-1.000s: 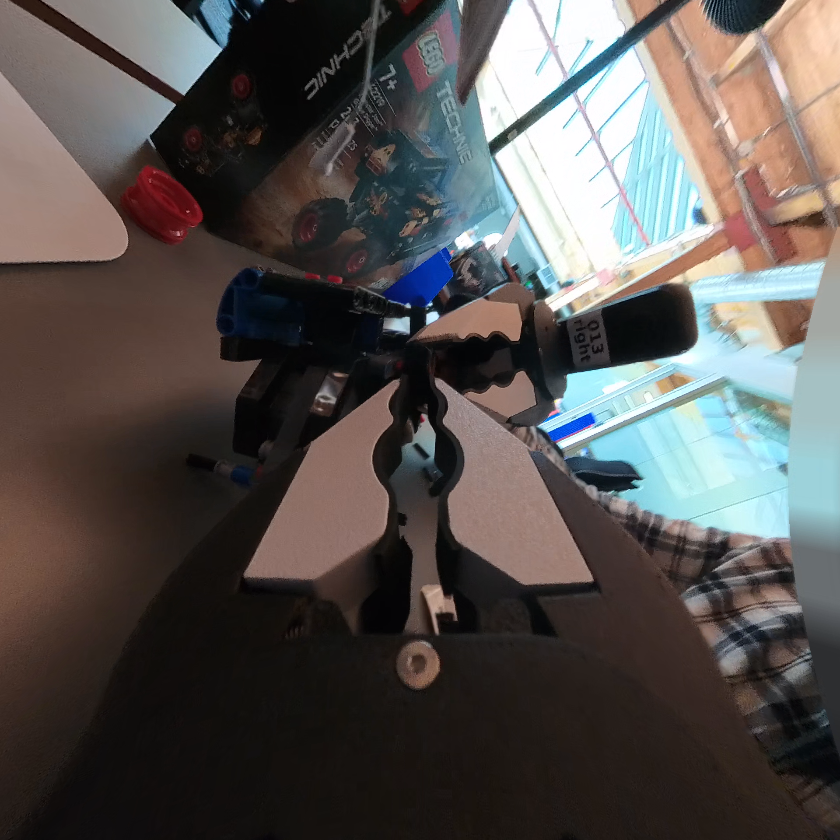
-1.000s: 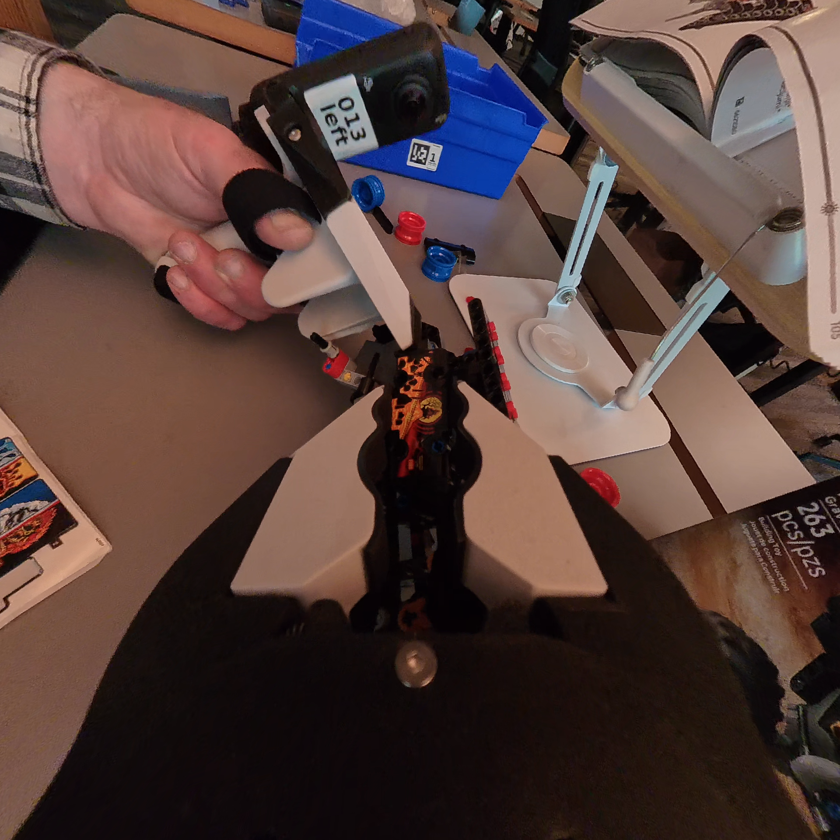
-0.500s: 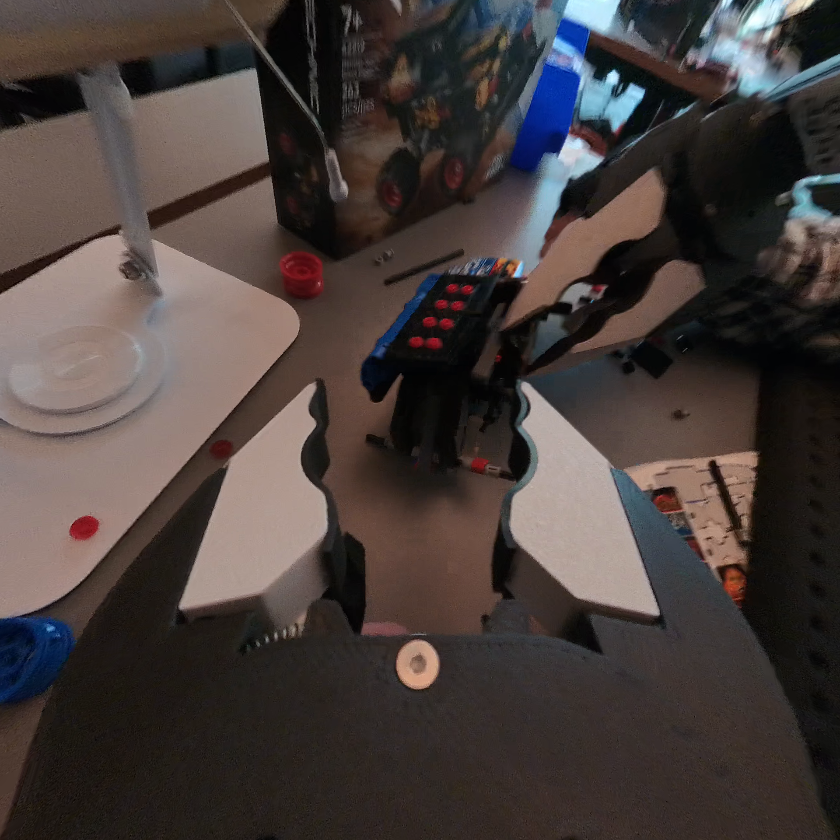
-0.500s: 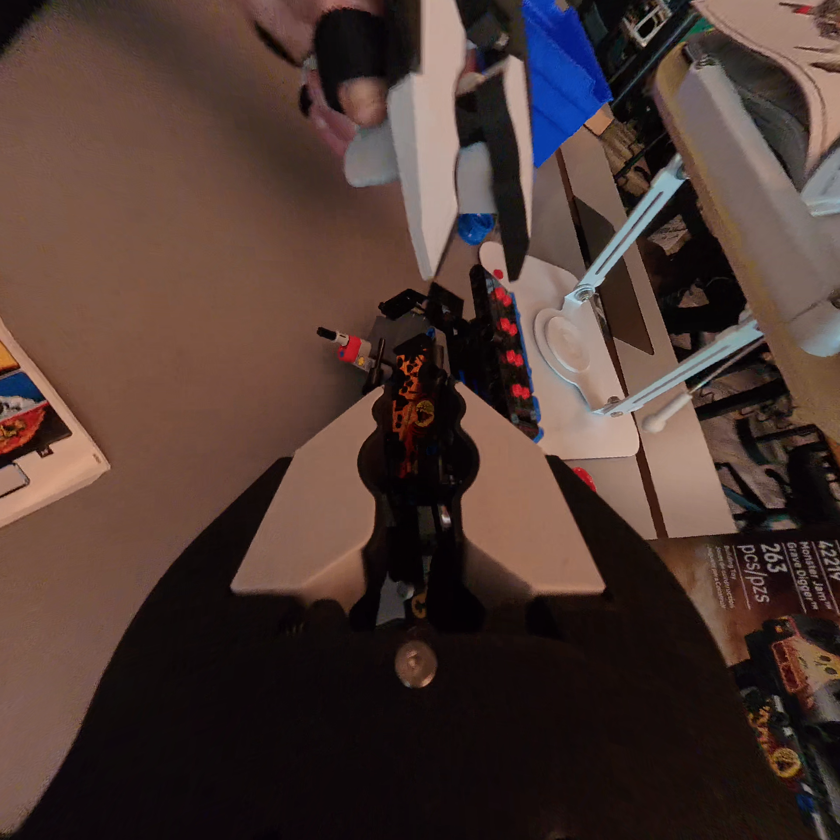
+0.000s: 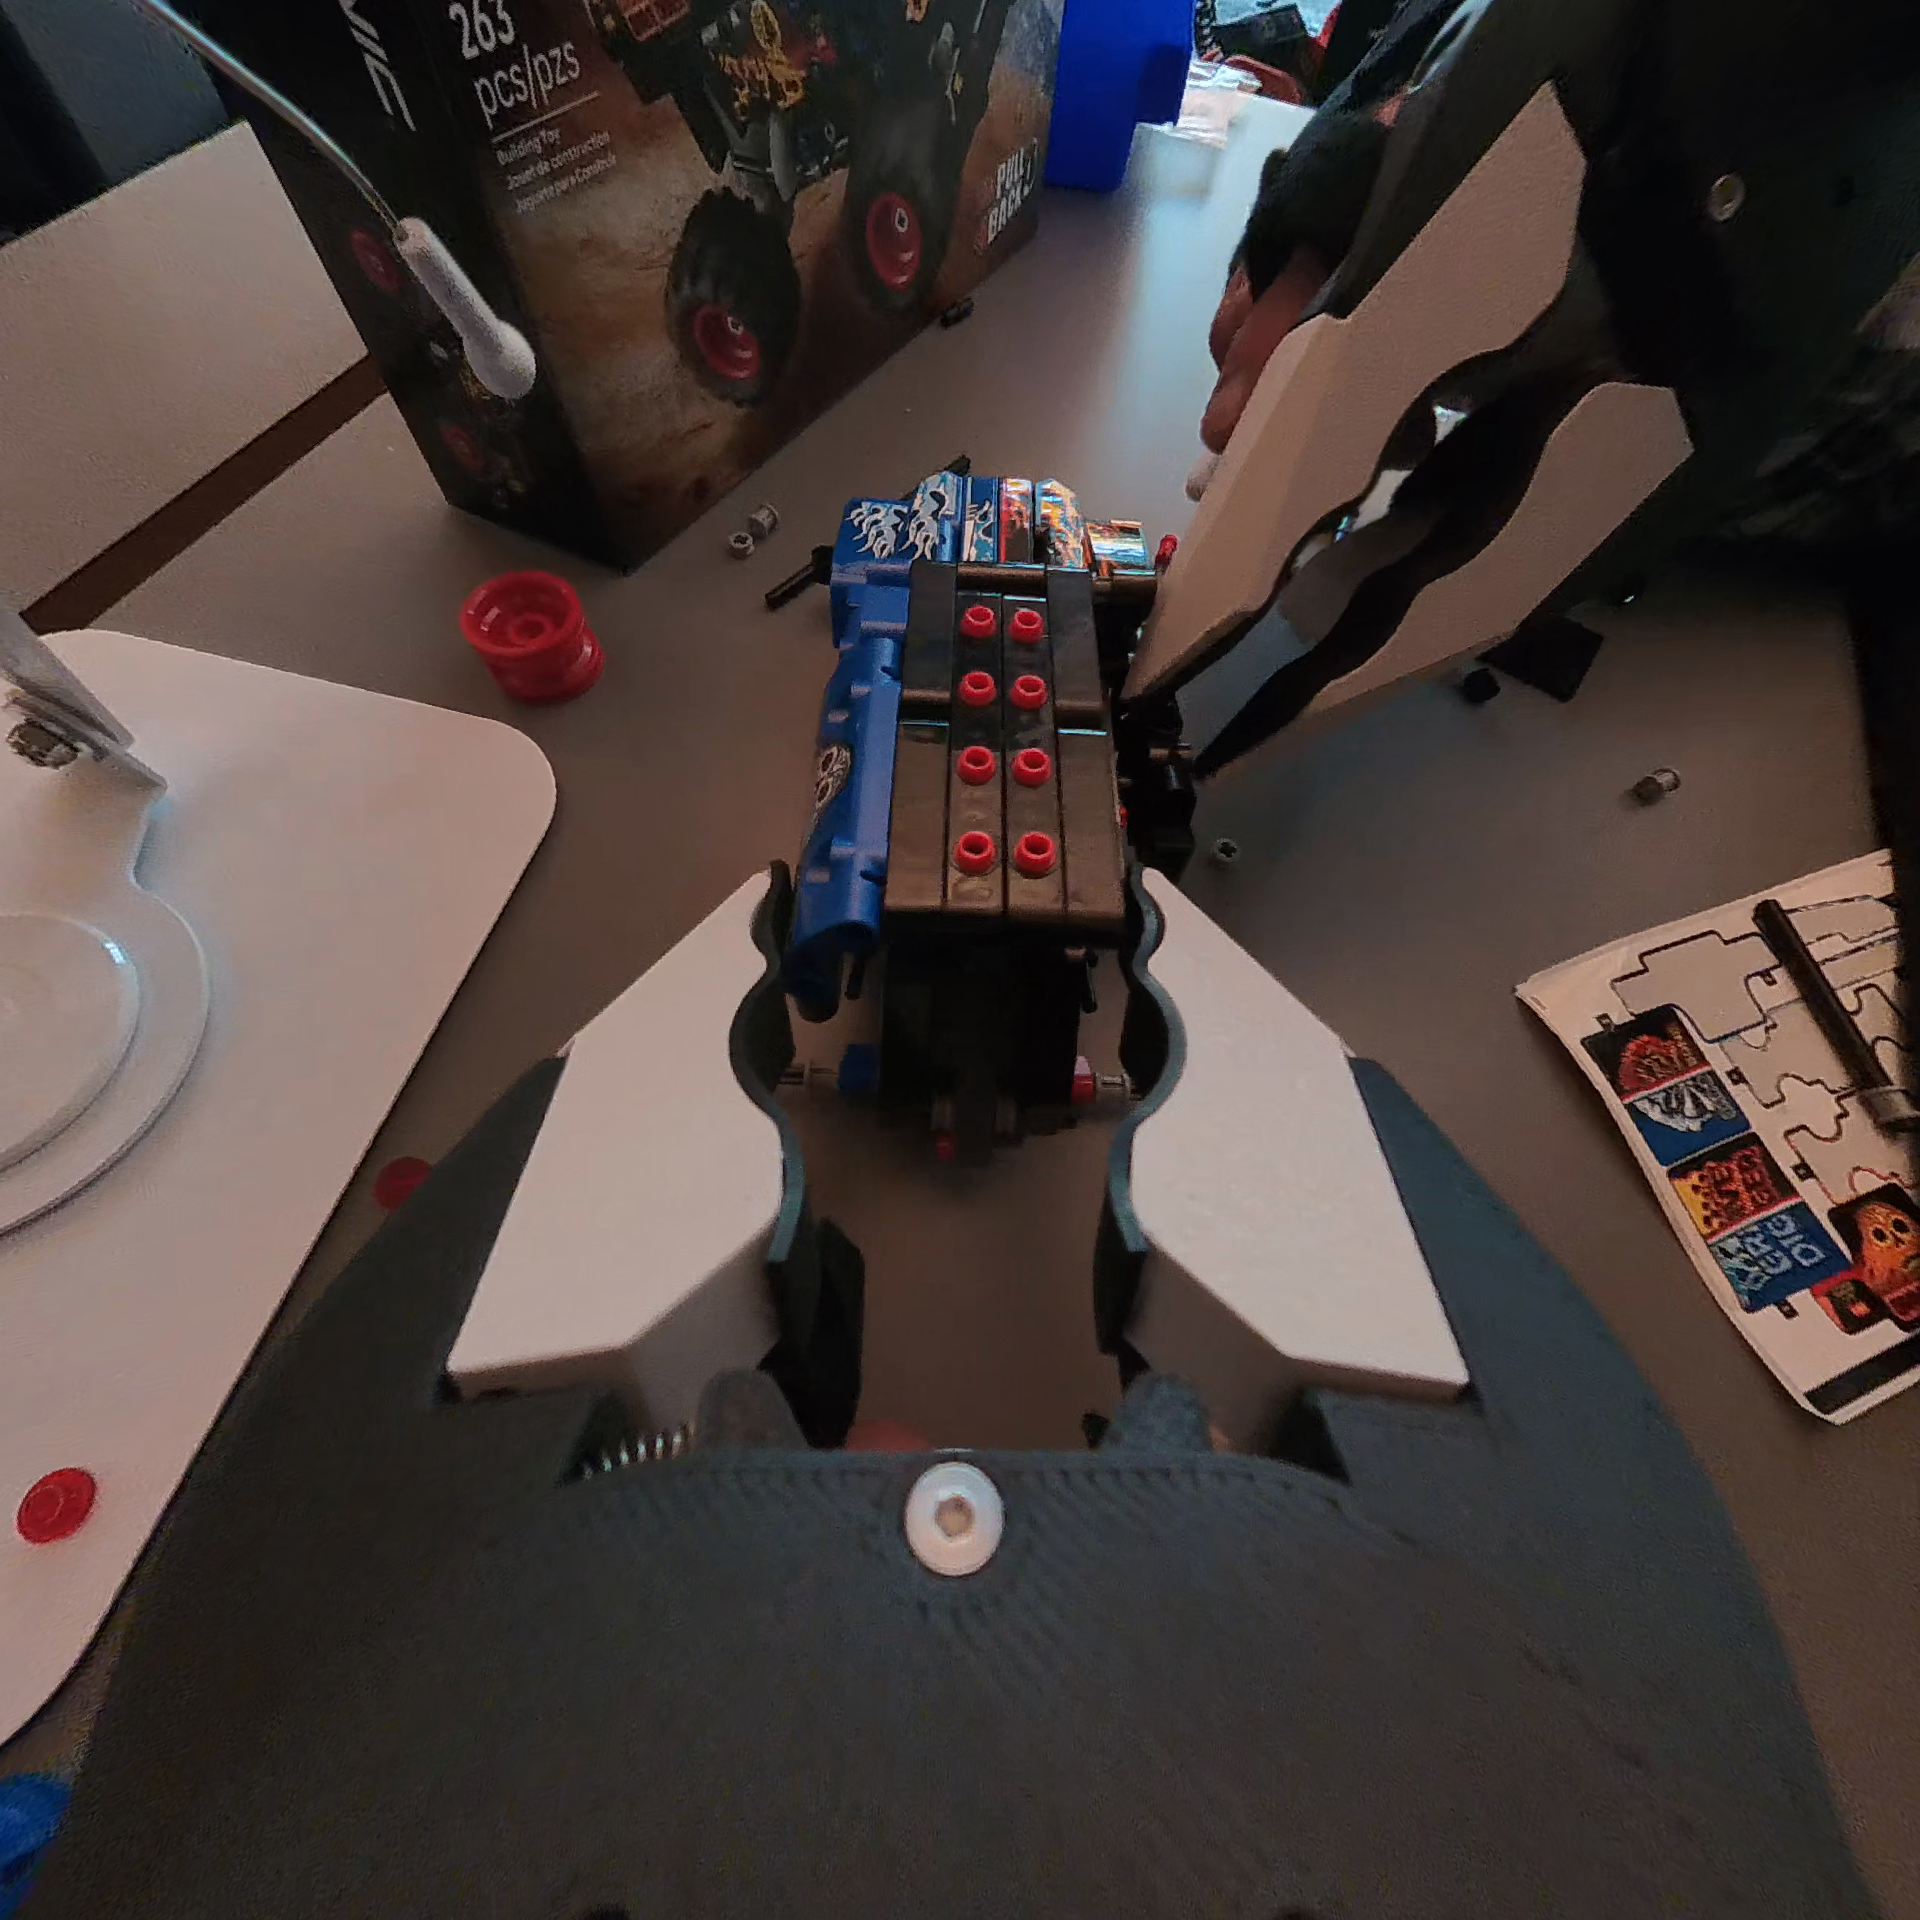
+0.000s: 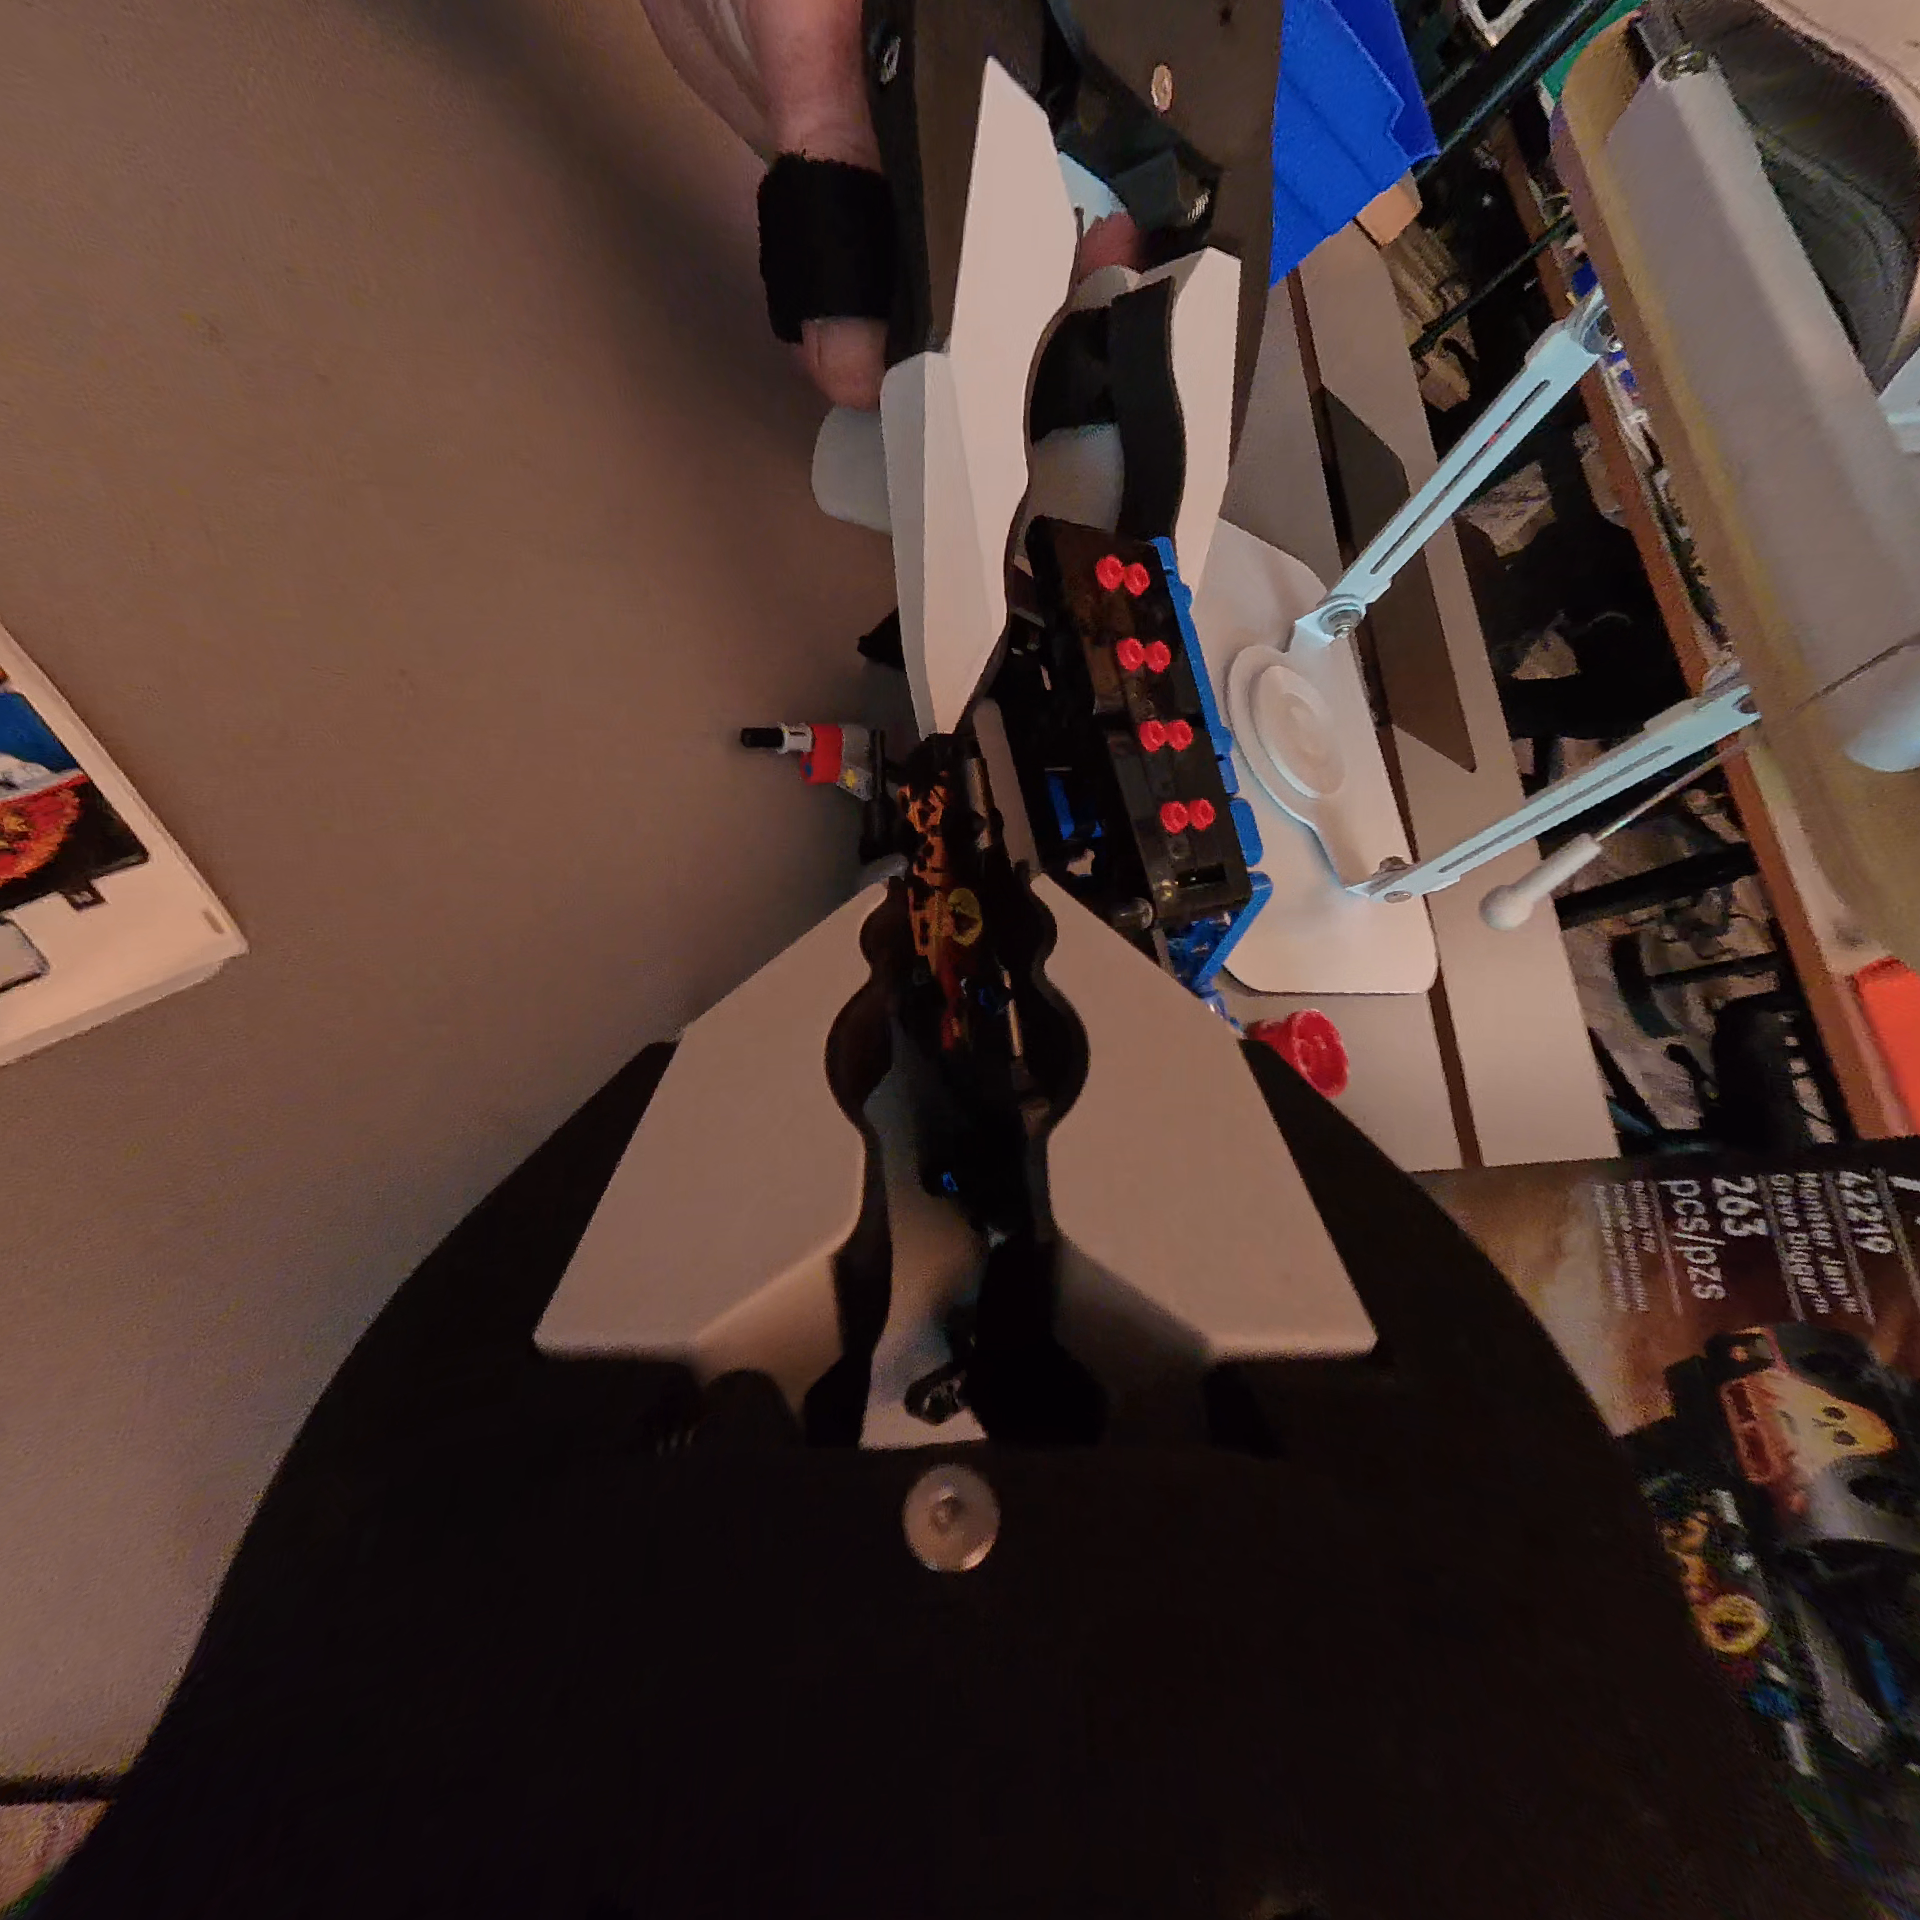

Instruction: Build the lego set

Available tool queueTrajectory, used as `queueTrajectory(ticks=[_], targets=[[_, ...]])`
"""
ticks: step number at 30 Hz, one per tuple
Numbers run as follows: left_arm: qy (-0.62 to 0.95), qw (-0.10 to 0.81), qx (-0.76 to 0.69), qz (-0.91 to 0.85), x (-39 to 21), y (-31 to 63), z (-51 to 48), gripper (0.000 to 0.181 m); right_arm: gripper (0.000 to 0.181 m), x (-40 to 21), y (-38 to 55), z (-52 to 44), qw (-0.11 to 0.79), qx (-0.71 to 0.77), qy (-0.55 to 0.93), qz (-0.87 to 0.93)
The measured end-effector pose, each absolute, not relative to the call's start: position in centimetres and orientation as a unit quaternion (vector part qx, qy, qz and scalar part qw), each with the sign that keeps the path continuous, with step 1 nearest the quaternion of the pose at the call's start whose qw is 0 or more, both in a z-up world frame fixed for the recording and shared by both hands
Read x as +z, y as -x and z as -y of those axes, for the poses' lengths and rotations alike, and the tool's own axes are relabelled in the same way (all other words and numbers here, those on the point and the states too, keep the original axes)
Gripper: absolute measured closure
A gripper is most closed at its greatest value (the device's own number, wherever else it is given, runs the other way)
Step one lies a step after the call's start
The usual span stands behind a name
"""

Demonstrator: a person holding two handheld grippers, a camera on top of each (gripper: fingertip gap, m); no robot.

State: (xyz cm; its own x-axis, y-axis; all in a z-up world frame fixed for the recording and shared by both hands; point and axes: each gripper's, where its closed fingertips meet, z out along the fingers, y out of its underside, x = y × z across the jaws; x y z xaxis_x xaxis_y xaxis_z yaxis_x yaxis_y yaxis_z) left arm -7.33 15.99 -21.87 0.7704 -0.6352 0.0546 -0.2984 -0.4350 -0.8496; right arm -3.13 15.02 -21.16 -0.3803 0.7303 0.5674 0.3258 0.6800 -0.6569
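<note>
The lego truck model [image 5: 997, 727] is black with red pins on top and a blue panel on its side; it stands on the grey table. My left gripper [image 5: 956, 894] is open, one finger on each side of the model's near end, not pressing it. My right gripper [image 5: 1164, 727] comes in from the upper right and is shut on the model's right side. In the right wrist view, my right gripper [image 6: 956, 888] is shut on a black part with an orange flame sticker on the model [image 6: 1143, 727]. The open left gripper [image 6: 1070, 623] straddles the model's far end.
The lego box [image 5: 675, 208] stands behind the model. A red wheel hub [image 5: 530, 636] lies beside the white stand base [image 5: 260, 883], which bears a red stud [image 5: 57, 1501]. A sticker sheet [image 5: 1766, 1143] with a black axle lies to the right. Small grey pins [image 5: 753, 525] are scattered. A blue bin [image 5: 1112, 94] stands at the back. My left gripper's tips are some 12 cm from the red wheel hub [image 5: 530, 636]. Look for it in the right wrist view [image 6: 1299, 1036] too.
My left gripper has opened, swung round and now straddles the end of the model. My right gripper has stayed shut on the model and tilted it a little.
</note>
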Motion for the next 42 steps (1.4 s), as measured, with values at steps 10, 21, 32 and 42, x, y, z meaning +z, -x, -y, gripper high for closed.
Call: queueTrajectory(ticks=[10, 21, 32, 42], targets=[[0.820, 0.461, -0.193, -0.279, -21.86, 7.21, -16.05, 0.120, 0.171, -20.93, 3.23, -15.29, 0.442, 0.236, 0.335, 0.798], [0.822, 0.470, -0.194, -0.255, -21.87, 7.22, -16.10, 0.120, 0.164, -21.59, 3.89, -15.33, 0.509, 0.125, 0.282, 0.803], [0.820, 0.468, -0.215, -0.250, -21.94, 6.92, -16.01, 0.120, 0.166, -21.61, 3.30, -15.00, 0.482, 0.137, 0.265, 0.824], [0.829, 0.471, -0.222, -0.204, -21.82, 7.15, -16.61, 0.120, 0.148, -21.09, 3.84, -15.34, 0.507, 0.107, 0.280, 0.808]])
